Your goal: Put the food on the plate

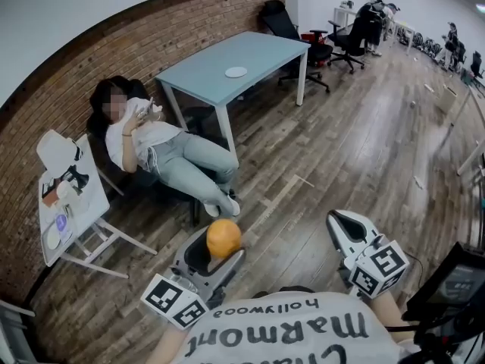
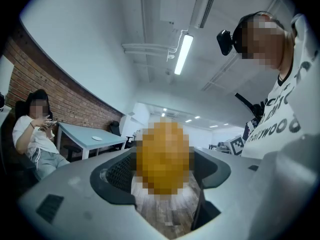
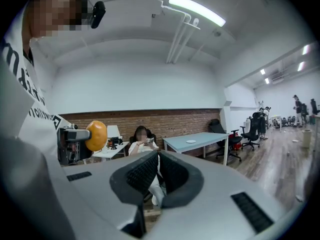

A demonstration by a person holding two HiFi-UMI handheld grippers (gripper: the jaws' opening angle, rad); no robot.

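A round orange food item (image 1: 223,238) sits between the jaws of my left gripper (image 1: 220,250), which is shut on it; in the left gripper view the orange food item (image 2: 164,156) fills the gap between the pads. My right gripper (image 1: 342,222) is shut with nothing in it, its pads (image 3: 145,171) pressed together. From the right gripper view the food item (image 3: 96,135) shows at the left, held up in the air. A small white plate (image 1: 236,72) lies on a light blue table (image 1: 261,51) far ahead by the brick wall; the plate (image 3: 191,141) is empty.
A person (image 1: 163,150) sits in a chair against the brick wall, between me and the blue table. A small white side table (image 1: 64,203) with several items stands at left. Black office chairs (image 1: 284,25) stand behind the blue table. A dark monitor (image 1: 455,287) is at lower right.
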